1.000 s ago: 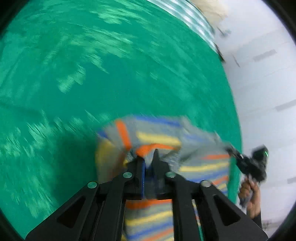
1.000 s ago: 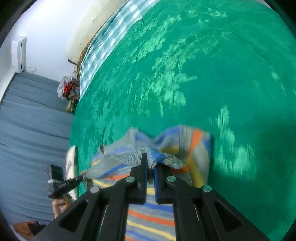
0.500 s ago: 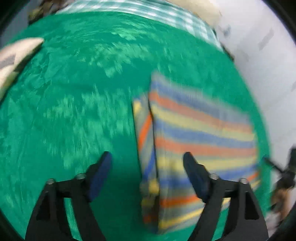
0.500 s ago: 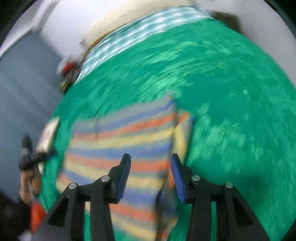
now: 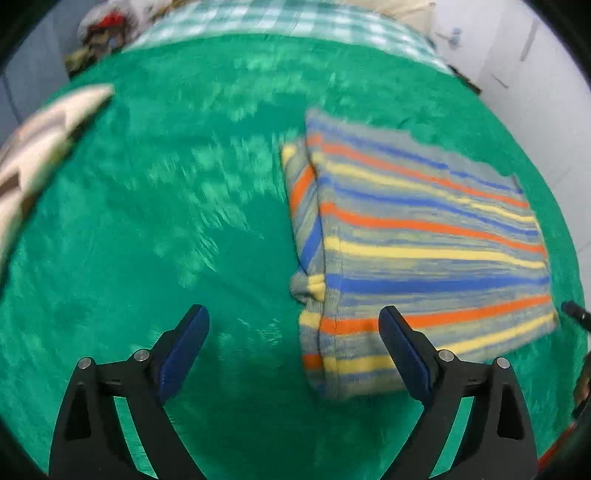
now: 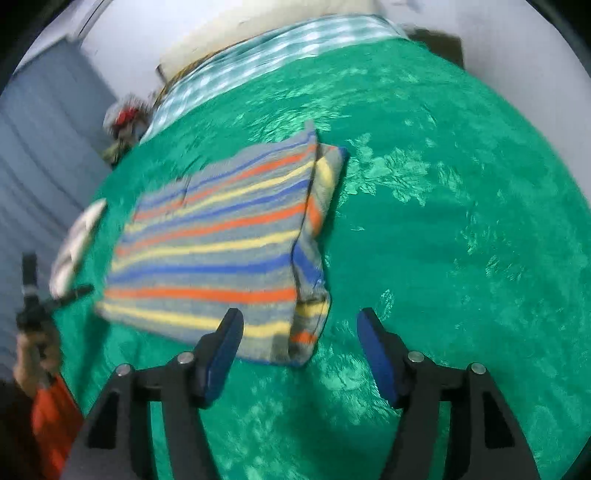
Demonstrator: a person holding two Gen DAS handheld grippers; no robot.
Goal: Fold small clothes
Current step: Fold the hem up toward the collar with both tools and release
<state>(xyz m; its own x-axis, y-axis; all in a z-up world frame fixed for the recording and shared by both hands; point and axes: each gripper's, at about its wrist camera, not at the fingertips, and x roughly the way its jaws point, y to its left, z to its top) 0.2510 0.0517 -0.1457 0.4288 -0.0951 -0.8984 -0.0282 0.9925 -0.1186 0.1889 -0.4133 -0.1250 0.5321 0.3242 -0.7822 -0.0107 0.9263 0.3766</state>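
Note:
A small striped knit garment (image 5: 413,251), grey with blue, orange and yellow bands, lies folded flat on the green blanket (image 5: 166,221). Its folded-in sleeve runs along its left edge in the left wrist view. It also shows in the right wrist view (image 6: 221,243), with the sleeve along its right edge. My left gripper (image 5: 293,339) is open and empty, held above the garment's near left corner. My right gripper (image 6: 299,343) is open and empty, held above the garment's near right corner.
A cream and brown cloth (image 5: 40,144) lies at the blanket's left edge. A checked sheet (image 5: 280,18) covers the far end of the bed. A pile of clothes (image 6: 123,122) sits by the grey wall. The other hand-held gripper (image 6: 35,295) shows at the left.
Both grippers let go of the garment and opened. They pulled back and rose, and the garment now lies folded flat on the blanket.

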